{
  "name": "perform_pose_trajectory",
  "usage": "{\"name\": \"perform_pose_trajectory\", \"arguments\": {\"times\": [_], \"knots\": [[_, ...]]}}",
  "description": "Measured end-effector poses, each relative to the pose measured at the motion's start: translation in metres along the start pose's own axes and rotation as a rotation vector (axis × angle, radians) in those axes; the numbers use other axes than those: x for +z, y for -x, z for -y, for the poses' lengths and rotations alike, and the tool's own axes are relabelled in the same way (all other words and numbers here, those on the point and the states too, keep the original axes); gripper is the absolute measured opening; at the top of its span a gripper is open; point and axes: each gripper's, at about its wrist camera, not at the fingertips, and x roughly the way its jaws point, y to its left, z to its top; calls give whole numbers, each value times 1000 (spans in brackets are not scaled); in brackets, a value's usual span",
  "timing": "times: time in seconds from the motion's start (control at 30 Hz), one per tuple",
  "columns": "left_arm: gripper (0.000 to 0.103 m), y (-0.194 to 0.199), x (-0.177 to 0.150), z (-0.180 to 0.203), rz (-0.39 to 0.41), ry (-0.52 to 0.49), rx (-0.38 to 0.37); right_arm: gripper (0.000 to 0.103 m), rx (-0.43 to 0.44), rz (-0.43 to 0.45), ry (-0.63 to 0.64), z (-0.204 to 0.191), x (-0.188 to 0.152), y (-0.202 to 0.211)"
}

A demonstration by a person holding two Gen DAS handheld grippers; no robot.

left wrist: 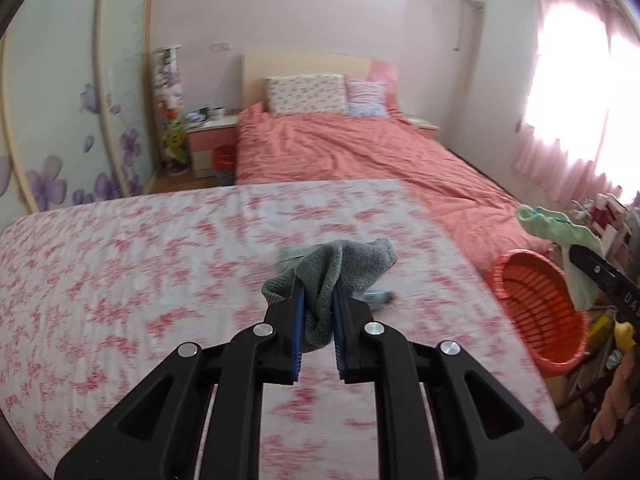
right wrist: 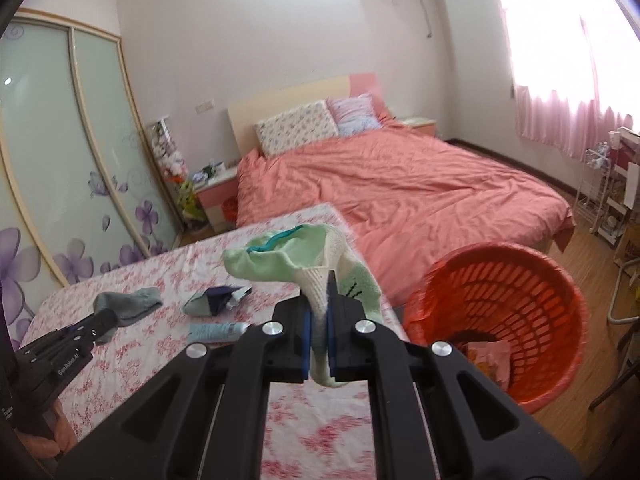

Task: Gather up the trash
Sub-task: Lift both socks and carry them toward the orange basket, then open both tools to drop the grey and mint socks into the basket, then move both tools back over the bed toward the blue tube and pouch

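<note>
Left gripper (left wrist: 318,300) clamps a grey knitted sock (left wrist: 340,266) above the floral-sheeted table (left wrist: 120,280). Right gripper (right wrist: 318,320) clamps a pale-green sock (right wrist: 288,258) beside the orange slatted plastic basket (right wrist: 560,292). Recommended: carry each fully over the rim before releasing.

Grey sock (left wrist: 340,264), orange basket (right wrist: 496,280)

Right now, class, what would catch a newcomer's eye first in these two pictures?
Each gripper has a sock pinched in its fingers: the left gripper a grey sock, the right gripper a green sock, both above the floral table. An orange basket stands at the table's right edge, with the pink bed beyond.
</note>
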Motion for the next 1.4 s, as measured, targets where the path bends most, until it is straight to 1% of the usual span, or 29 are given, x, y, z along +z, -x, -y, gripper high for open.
{"name": "perform_pose_trajectory", "arguments": {"times": [0.13, 0.27, 0.33, 0.57, 0.67, 0.77, 0.8, 0.87, 0.9, 0.93, 0.97, 1.0, 1.1, 1.13, 1.23, 1.27, 1.3, 1.33, 1.4], "knots": [[13, -1, 6, 39, 2, -32, -86, 7, -43, 38, -20, 28, 6, 18], [13, -5, 9, 79, 4, -69, -157, 7, -86, 49, -60, 63, 9, 27], [13, -10, 9, 103, -4, -91, -208, 7, -108, 51, -90, 84, 10, 28], [13, -35, 8, 181, -37, -176, -342, 7, -165, 30, -173, 146, 7, 17], [13, -50, 5, 209, -57, -211, -383, 7, -179, 25, -207, 168, 6, 12], [13, -61, 1, 227, -75, -232, -407, 7, -196, 19, -239, 190, 5, 4], [13, -67, -1, 234, -86, -239, -417, 9, -198, 14, -253, 198, 5, 0], [17, -73, -3, 240, -99, -248, -423, 12, -190, -7, -279, 212, 5, -10], [26, -78, -6, 244, -107, -252, -420, 14, -188, -16, -290, 217, 4, -15], [32, -83, -8, 247, -119, -254, -418, 17, -187, -25, -298, 220, 3, -19], [42, -84, -8, 249, -124, -253, -413, 22, -187, -37, -304, 225, 1, -25], [46, -89, -11, 249, -134, -251, -405, 26, -188, -45, -308, 228, 0, -29], [48, -92, -15, 246, -154, -249, -389, 34, -197, -62, -308, 232, -7, -38], [49, -94, -16, 244, -160, -245, -377, 35, -202, -67, -306, 233, -8, -40], [51, -93, -16, 236, -160, -237, -350, 41, -212, -76, -299, 230, -12, -43], [55, -91, -16, 231, -154, -235, -333, 44, -216, -77, -296, 228, -14, -43], [62, -89, -16, 227, -146, -236, -313, 47, -218, -78, -291, 225, -15, -42], [66, -88, -15, 223, -137, -236, -295, 49, -218, -78, -283, 222, -16, -42], [80, -82, -17, 208, -113, -237, -237, 60, -218, -76, -266, 214, -16, -40]]}}
